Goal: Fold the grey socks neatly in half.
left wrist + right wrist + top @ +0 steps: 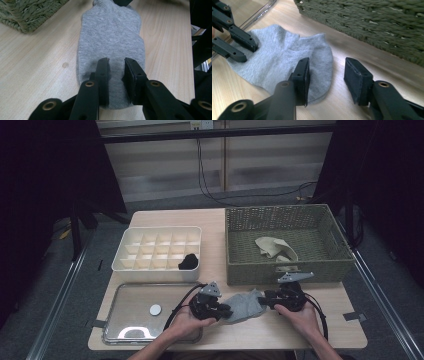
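Note:
A grey sock lies flat on the wooden table near the front edge, between my two grippers. My left gripper rests on its left end. In the left gripper view the jaws stand a little apart over the sock, and the cloth between them lies flat with no fold. My right gripper is at the sock's right end. In the right gripper view it is open, with one jaw over the sock's edge and the other over bare wood. The left gripper touches the sock's far end.
A green wicker basket holding beige socks stands just behind the grippers. A white divider box at the left has a black sock in one compartment. A metal tray with a white disc lies front left.

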The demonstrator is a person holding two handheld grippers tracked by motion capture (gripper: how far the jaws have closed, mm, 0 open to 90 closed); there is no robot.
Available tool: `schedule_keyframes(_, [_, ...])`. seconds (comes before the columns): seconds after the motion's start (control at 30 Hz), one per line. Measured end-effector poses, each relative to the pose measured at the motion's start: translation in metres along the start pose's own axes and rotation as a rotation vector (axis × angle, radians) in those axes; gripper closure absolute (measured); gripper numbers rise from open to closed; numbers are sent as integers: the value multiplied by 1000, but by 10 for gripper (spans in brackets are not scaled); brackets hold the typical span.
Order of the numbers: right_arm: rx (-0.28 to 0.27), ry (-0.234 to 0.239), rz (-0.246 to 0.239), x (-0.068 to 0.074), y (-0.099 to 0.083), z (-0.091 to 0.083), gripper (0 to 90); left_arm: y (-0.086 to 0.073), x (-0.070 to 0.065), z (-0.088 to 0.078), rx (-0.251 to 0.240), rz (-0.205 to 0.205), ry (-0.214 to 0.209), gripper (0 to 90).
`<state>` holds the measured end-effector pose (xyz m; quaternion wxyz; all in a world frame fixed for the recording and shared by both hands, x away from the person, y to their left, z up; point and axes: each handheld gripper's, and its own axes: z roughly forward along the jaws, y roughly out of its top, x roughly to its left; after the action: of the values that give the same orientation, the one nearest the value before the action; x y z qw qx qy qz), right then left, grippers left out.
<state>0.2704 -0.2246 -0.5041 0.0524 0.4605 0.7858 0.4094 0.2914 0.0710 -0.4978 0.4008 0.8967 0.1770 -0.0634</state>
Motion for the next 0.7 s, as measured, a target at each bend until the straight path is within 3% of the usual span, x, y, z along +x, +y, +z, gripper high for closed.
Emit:
schedule_keyframes(0.13, [-11, -23, -40, 5, -2, 1, 581, 0, 0, 0, -2, -1, 1, 730])
schedule_keyframes(0.27, [2, -24, -46, 9, -1, 3, 725, 0, 0, 0, -4, -3, 2, 731])
schedule_keyframes(0.33, [17, -20, -35, 9, 0, 4, 793, 0, 0, 0, 3, -3, 7, 730])
schedule_keyframes(0.5, [22, -10, -6, 9, 1, 3, 835, 1, -1, 1, -10, -7, 12, 725])
schedule_keyframes(0.53, [23, -4, 1, 9, 1, 3, 840, 2, -2, -1, 11, 3, 24, 719])
schedule_keyframes(0.63, [-8, 12, 12, 8, 2, -2, 846, 4, -3, -1, -11, 10, 33, 726])
schedule_keyframes(0.7, [-24, 19, 15, 7, 4, -5, 848, 7, -2, -4, -44, -2, 13, 730])
